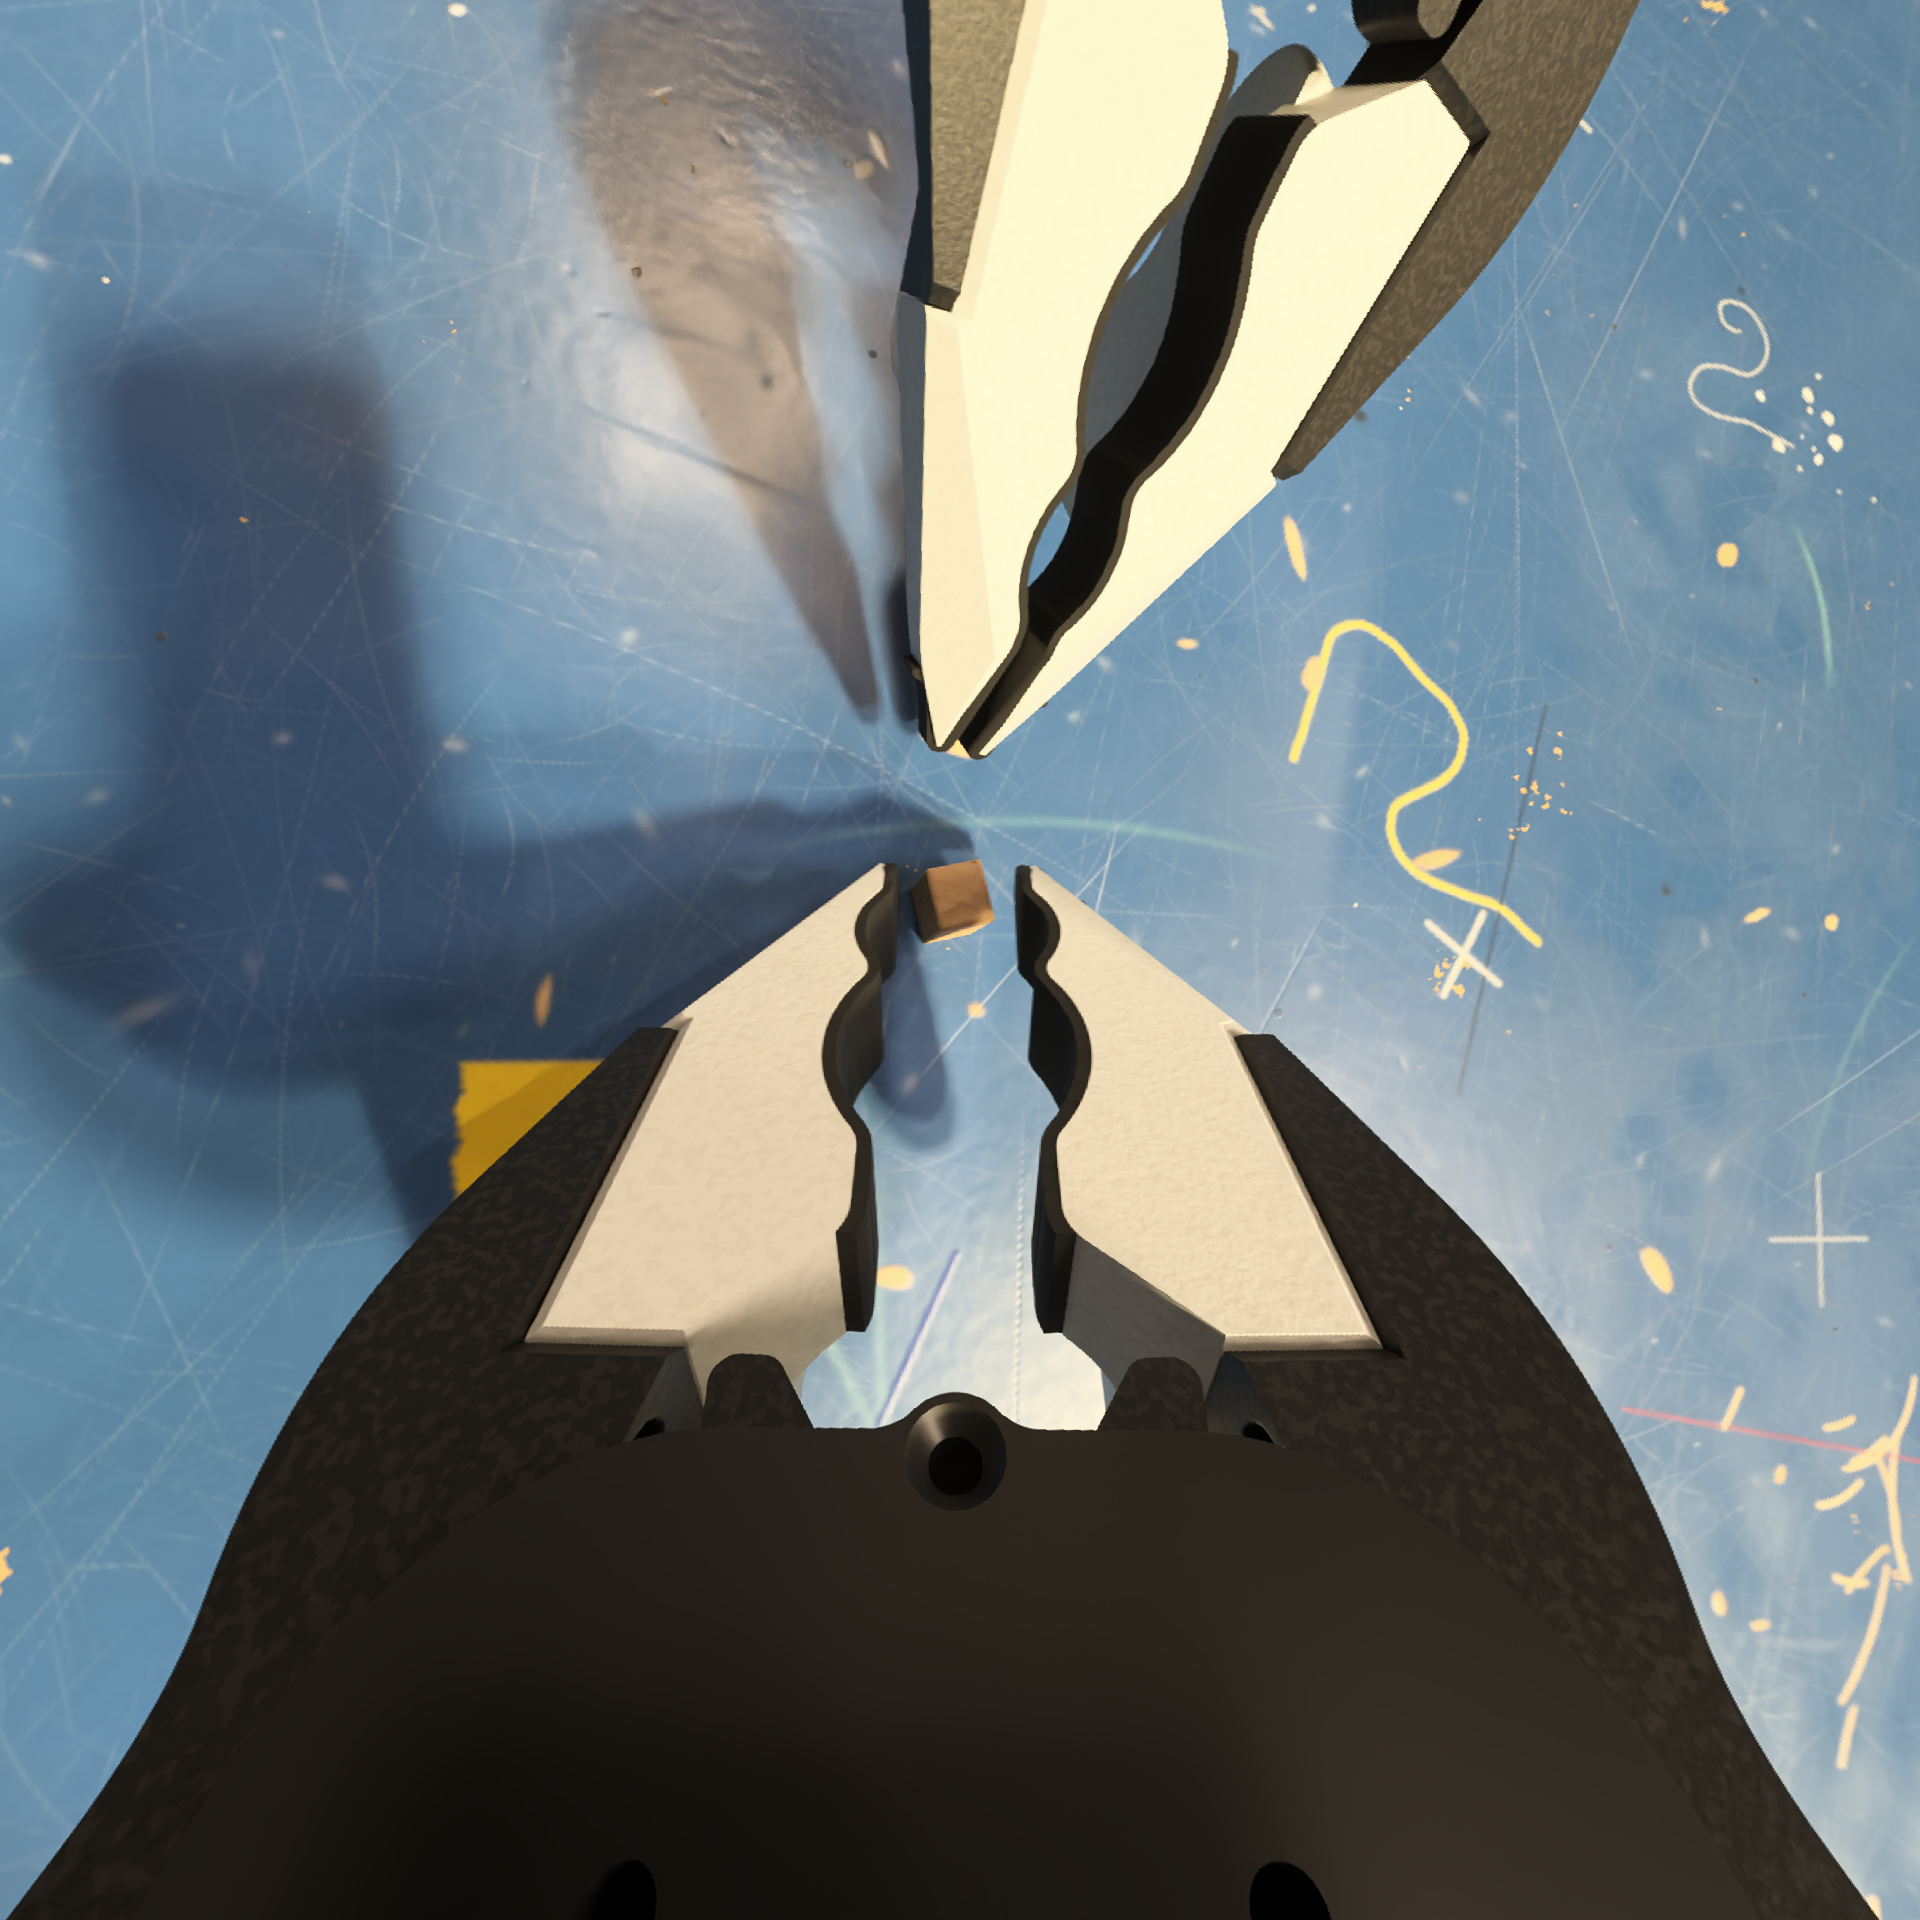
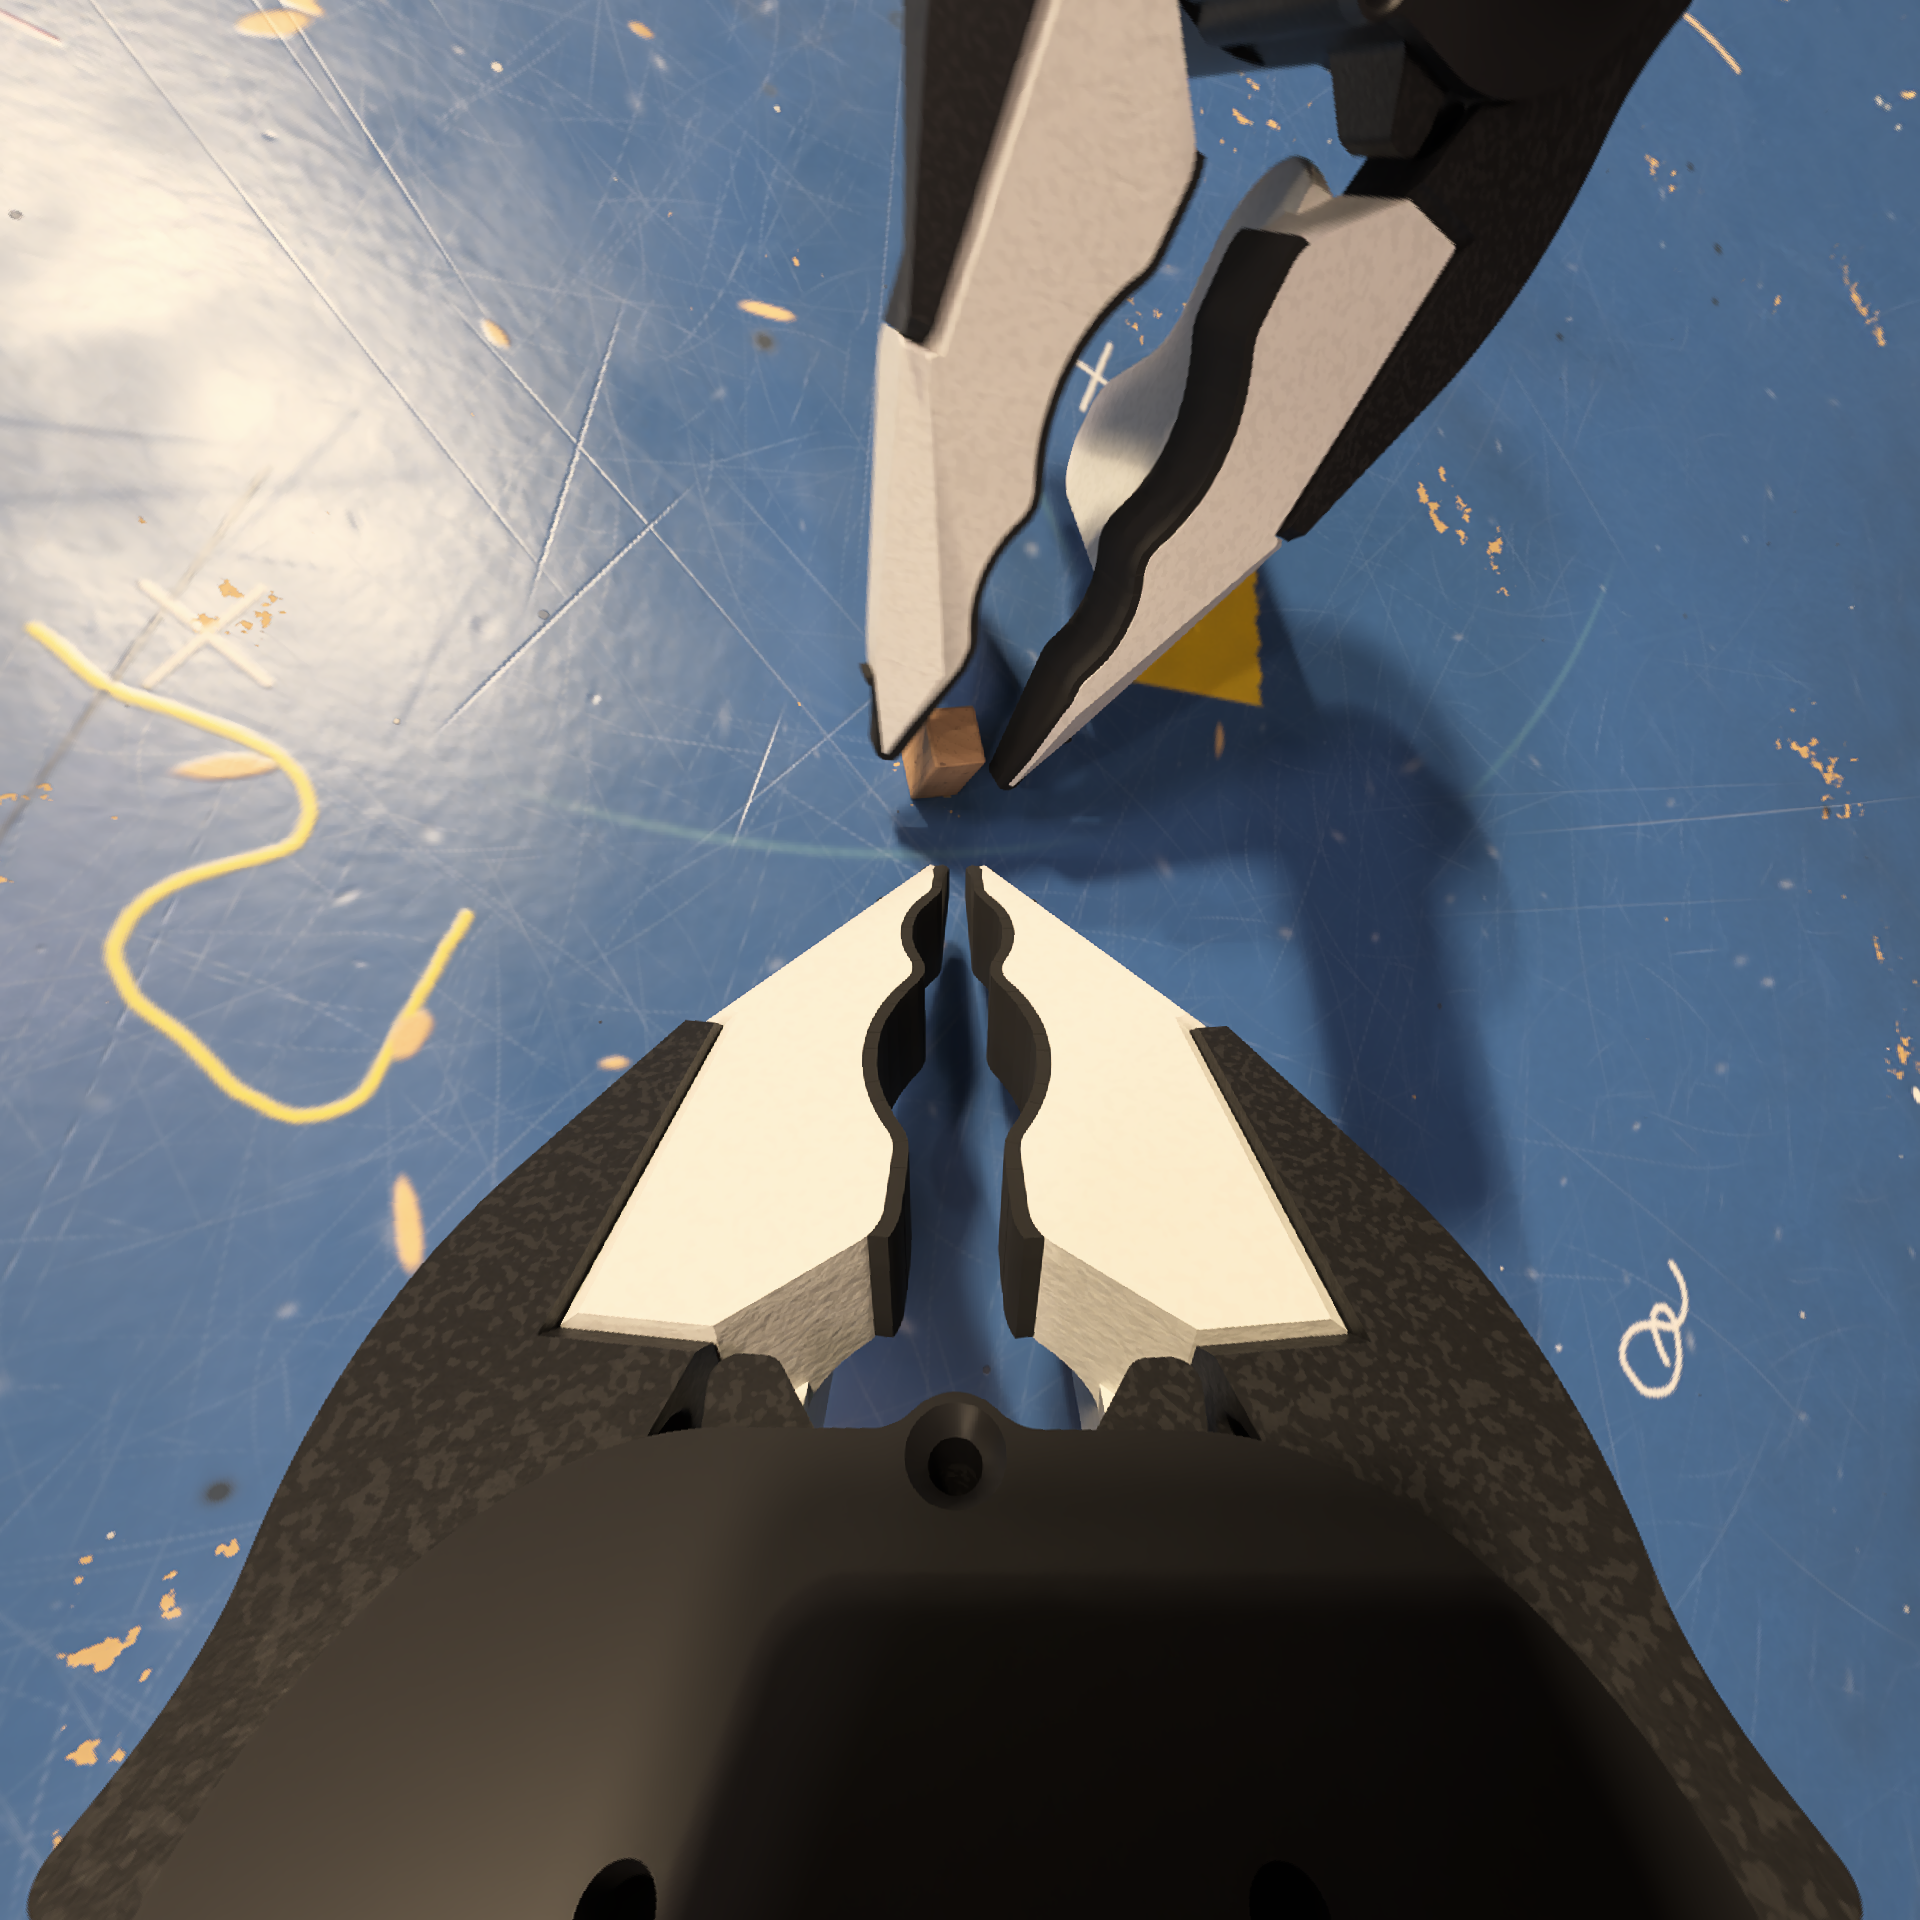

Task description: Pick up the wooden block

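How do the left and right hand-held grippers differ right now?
The left hand-held gripper is open, its fingertips either side of the wooden block; the right hand-held gripper is nearly shut on nothing. The left sits at the block; the right's tips stop short of it. Both point down at the scratched blue table and look alike: pale fingers, black body.

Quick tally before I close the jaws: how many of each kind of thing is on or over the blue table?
Wooden block: 1
Grippers: 2, the left gripper and the right gripper
Yellow tape patch: 1
Blue table: 1
Total: 5
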Tool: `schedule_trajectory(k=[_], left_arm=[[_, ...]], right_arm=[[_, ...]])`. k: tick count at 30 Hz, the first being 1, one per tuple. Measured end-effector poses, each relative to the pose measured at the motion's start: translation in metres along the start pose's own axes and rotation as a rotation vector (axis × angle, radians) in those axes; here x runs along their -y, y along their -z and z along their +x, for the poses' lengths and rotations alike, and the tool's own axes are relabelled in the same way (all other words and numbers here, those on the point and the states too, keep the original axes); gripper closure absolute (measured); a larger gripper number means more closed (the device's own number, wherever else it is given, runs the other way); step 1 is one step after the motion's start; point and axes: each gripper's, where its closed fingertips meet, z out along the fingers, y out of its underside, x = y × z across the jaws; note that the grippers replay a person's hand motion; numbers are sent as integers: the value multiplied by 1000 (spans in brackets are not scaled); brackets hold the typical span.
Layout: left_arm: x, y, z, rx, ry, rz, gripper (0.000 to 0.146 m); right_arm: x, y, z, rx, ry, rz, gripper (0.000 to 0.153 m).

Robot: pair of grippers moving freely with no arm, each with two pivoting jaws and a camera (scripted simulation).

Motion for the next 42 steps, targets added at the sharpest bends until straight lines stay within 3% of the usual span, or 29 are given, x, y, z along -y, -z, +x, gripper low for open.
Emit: schedule_trajectory(k=[3, 9, 13, 18, 20, 23, 25, 28, 31, 35, 42], left_arm=[[4, 2, 5, 57, 13, -42, 115], [-8, 0, -7, 345, 44, -185, 113], [-9, 0, -7, 350, 104, -186, 111], [-8, -3, -5, 373, 52, -189, 135], [-7, -4, -5, 371, 38, -183, 135], [-7, -3, -4, 266, 77, -155, 135], [-6, -4, 6, 91, 139, -126, 135], [-5, -3, 20, -175, 243, -83, 135], [-8, -1, 23, -263, 259, -84, 135], [-3, 4, 32, -363, 272, -45, 135], [9, 13, 36, -527, 375, 61, 135]], right_arm=[[0, 3, 2, 2, -22, 18, 150], [-3, 6, 5, -11, -34, 13, 150], [-2, 9, 7, -24, -34, 17, 150], [0, 12, 8, -32, -43, 29, 150], [2, 13, 9, -21, -67, 51, 150], [4, 16, 11, 13, -153, 95, 150], [5, 19, 12, 69, -260, 131, 150], [9, 24, 5, 230, -436, 190, 150], [16, 34, -5, 368, -514, 228, 150], [12, 40, -24, 439, -424, 181, 151], [20, 22, -35, 362, -243, 138, 150]])
